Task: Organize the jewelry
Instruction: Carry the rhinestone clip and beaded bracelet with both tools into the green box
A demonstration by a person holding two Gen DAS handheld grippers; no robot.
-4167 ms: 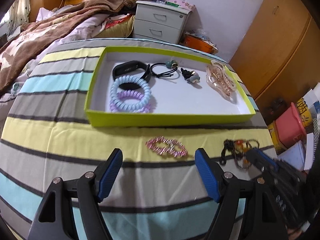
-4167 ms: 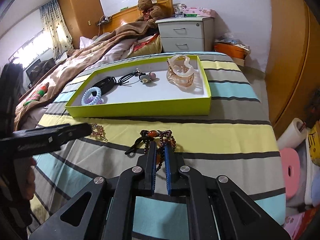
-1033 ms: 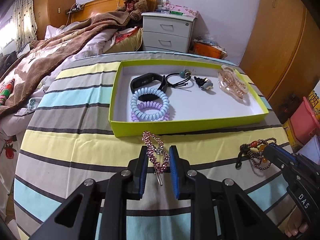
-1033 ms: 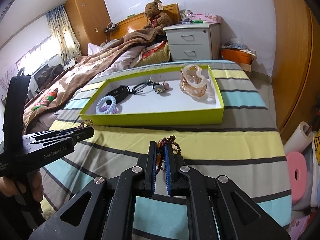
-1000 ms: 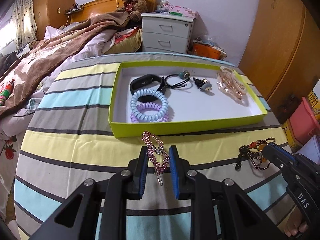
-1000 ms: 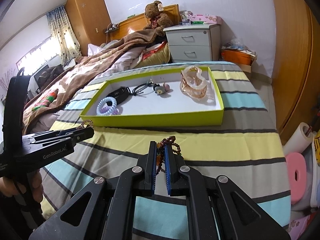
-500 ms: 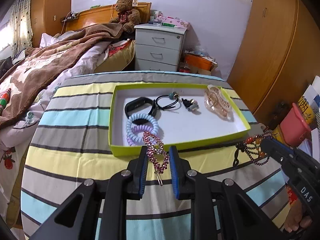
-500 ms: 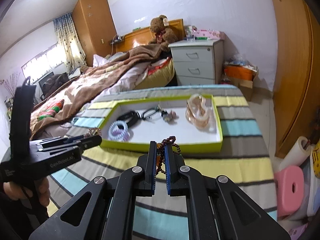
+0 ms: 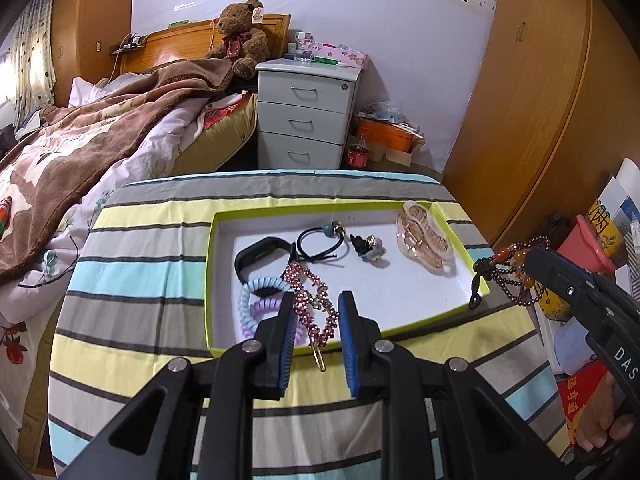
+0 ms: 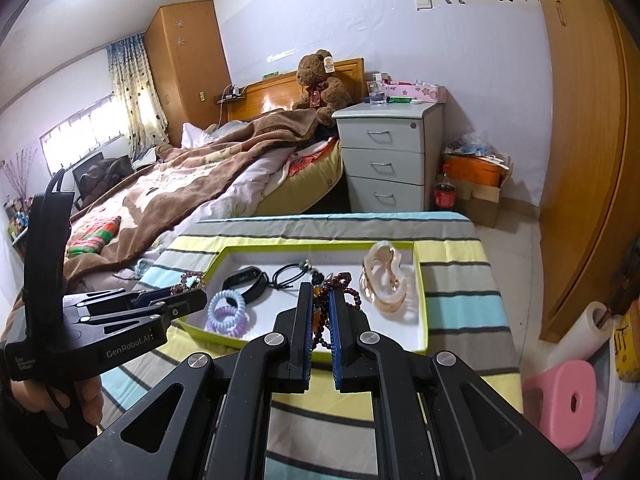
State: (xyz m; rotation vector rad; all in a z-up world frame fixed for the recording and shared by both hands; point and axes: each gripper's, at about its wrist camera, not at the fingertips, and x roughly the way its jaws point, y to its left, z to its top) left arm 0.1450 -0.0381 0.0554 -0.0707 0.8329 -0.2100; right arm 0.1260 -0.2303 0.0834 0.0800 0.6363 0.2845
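Now the left gripper (image 9: 313,307) is clamped on a pink rhinestone hair clip (image 9: 312,305), which sticks out past its jaws over the near edge of the green tray (image 9: 464,240). Right of it, the right gripper (image 10: 321,308) is pinched tight on a dark beaded bracelet (image 10: 347,288), whose loops spill ahead of its jaws, also above the tray.

Each camera sits on a gripper and looks forward and down along its two fingers. Both look across the striped table toward the far bed (image 9: 100,128) and drawers (image 9: 308,120). Both see the green tray (image 9: 212,280) (image 10: 420,300) up close, and each other's gripper.
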